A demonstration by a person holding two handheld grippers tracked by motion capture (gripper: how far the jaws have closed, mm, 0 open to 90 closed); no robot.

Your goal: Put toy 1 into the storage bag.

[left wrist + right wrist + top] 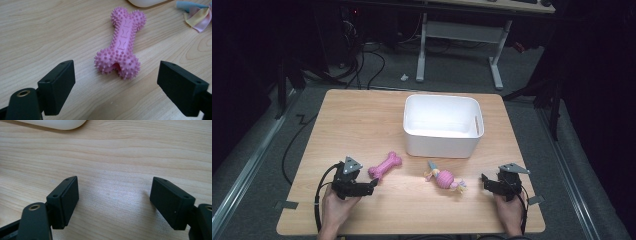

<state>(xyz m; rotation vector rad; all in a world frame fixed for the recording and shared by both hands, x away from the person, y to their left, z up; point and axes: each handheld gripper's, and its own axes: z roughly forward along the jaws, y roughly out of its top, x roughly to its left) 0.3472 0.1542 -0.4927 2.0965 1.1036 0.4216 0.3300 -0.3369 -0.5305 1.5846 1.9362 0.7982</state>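
A pink spiky rubber bone point(385, 166) lies on the wooden table point(362, 125), just right of my left gripper point(373, 184). In the left gripper view the bone point(121, 45) lies ahead of my open left gripper point(116, 85), with its near end close to the gap. A pink ball toy with pastel rope tails point(445, 178) rests left of my right gripper point(484, 181). My right gripper point(113, 200) stands open over bare wood. A white bin point(443, 125) sits behind both toys.
The bin's rounded corner point(52, 123) shows at the top of the right gripper view. The rope toy's tails point(196, 13) lie at the top right of the left gripper view. Desk legs and cables stand on the floor beyond the table.
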